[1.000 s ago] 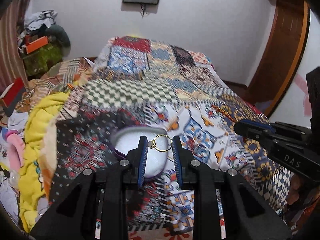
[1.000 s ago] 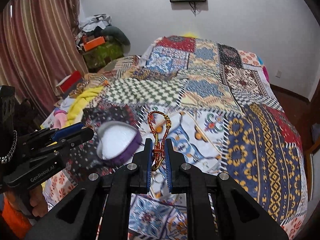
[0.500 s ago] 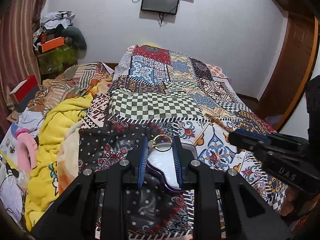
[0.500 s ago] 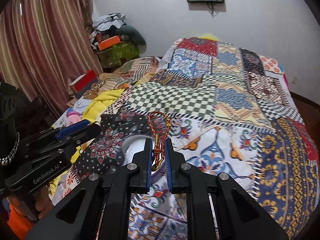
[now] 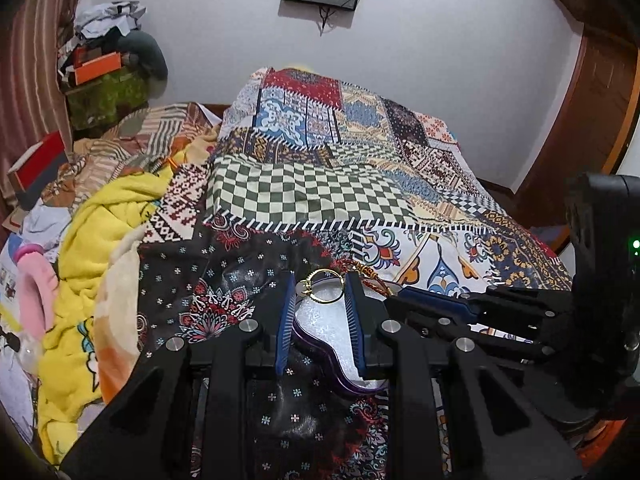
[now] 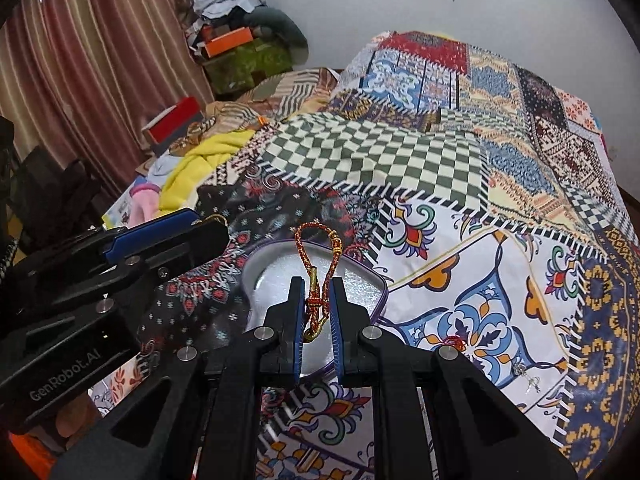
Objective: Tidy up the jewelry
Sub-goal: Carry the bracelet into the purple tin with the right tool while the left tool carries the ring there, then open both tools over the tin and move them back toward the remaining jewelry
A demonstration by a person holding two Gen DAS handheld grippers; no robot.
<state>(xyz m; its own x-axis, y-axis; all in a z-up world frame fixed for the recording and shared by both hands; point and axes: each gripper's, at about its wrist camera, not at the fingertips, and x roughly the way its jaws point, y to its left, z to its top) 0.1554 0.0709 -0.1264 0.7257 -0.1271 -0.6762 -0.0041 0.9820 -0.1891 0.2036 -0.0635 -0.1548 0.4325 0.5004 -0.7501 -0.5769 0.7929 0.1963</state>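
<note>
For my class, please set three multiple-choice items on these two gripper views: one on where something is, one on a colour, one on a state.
1. Over what do both grippers hover?
A. the purple-rimmed tray
B. a wooden drawer
C. a glass bowl

2. What colour is the braided cord bracelet?
A. plain silver
B. red and gold
C. black

3. What is the left gripper doing?
A. hanging open and empty
B. holding the gold ring between its pads
C. gripping the quilt

Answers: 1 A, the tray lies on the patchwork quilt beneath both sets of fingers. 2 B, red and gold strands show above the right gripper, which pinches it. 3 B, the ring spans the gap between the blue pads.
</note>
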